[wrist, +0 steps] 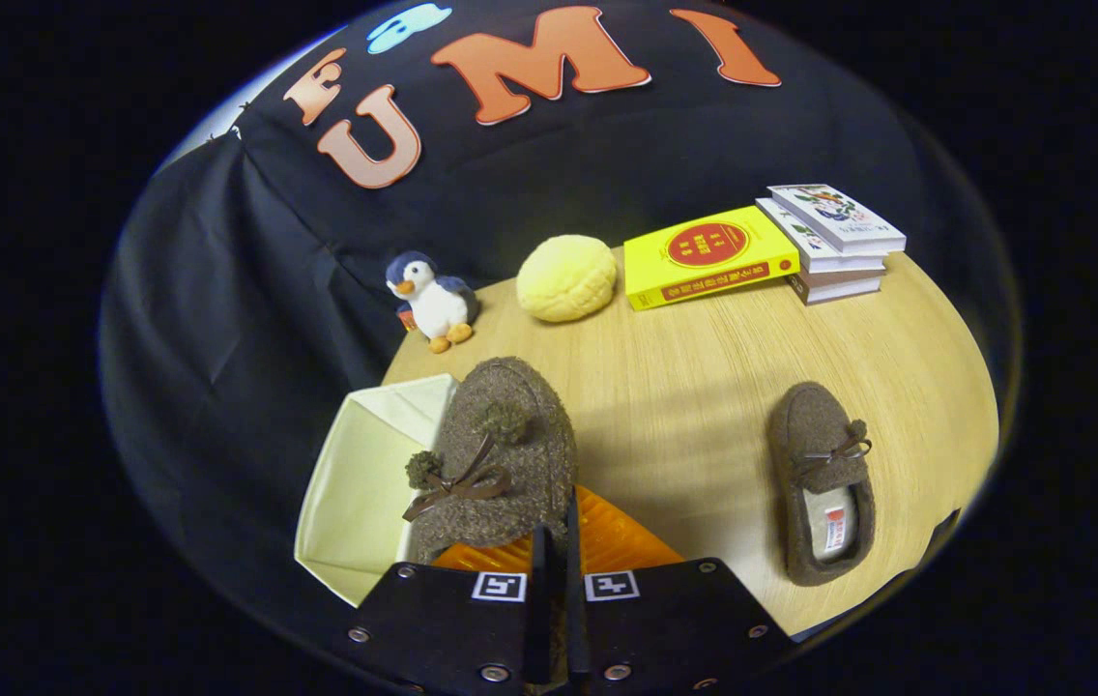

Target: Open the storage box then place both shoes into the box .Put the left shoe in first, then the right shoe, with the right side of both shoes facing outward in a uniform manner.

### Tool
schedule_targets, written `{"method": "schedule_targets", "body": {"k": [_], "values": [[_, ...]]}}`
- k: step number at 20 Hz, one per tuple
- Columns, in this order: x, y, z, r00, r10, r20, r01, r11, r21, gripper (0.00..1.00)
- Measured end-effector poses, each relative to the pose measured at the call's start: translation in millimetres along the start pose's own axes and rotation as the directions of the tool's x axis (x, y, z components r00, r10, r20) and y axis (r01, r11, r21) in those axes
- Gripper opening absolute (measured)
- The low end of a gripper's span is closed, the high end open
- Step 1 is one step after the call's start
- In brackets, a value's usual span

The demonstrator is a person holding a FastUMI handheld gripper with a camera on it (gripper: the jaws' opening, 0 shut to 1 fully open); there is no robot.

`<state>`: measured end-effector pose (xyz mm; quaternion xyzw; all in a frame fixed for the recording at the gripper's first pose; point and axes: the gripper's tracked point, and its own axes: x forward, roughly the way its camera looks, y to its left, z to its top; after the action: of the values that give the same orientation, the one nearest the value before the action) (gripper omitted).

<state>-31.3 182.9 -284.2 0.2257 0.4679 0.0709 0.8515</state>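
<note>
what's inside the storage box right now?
Storage box is open; the pale lining that shows looks bare. The held shoe, gripped in the jaws of the gripper, hides its right part.

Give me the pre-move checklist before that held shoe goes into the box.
1. Grip: gripper fingers nearly closed on the heel of the held shoe: ok.
2. Storage box open, its pale inside showing: ok.
3. Shoe over the opening: it hangs at the box's edge, partly over the table: not ok.
4. Held shoe is the left one: cannot tell.
5. Second shoe waiting on the table, apart from the box: ok.
6. Penguin toy clear of the box: ok.
</note>
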Motion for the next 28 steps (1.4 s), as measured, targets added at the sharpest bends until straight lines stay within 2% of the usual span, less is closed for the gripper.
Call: {"method": "schedule_targets", "body": {"k": [5,8,12,23,25,26,28], "values": [[-6,69,10,0.999,0.042,-0.014,-0.042,0.999,0.0,0.08],[6,112,8,0.997,0.078,-0.027,-0.078,0.997,-0.012,0.08],[33,151,-16,0.993,0.076,-0.095,-0.077,0.997,-0.012,0.08],[90,175,-69,0.974,0.002,-0.226,0.011,0.998,0.055,0.11],[93,175,-81,0.963,0.009,-0.268,0.015,0.996,0.087,0.16],[93,181,-85,0.958,0.042,-0.283,-0.012,0.994,0.107,0.18],[92,197,-88,0.948,0.124,-0.292,-0.086,0.987,0.139,0.4]]}}
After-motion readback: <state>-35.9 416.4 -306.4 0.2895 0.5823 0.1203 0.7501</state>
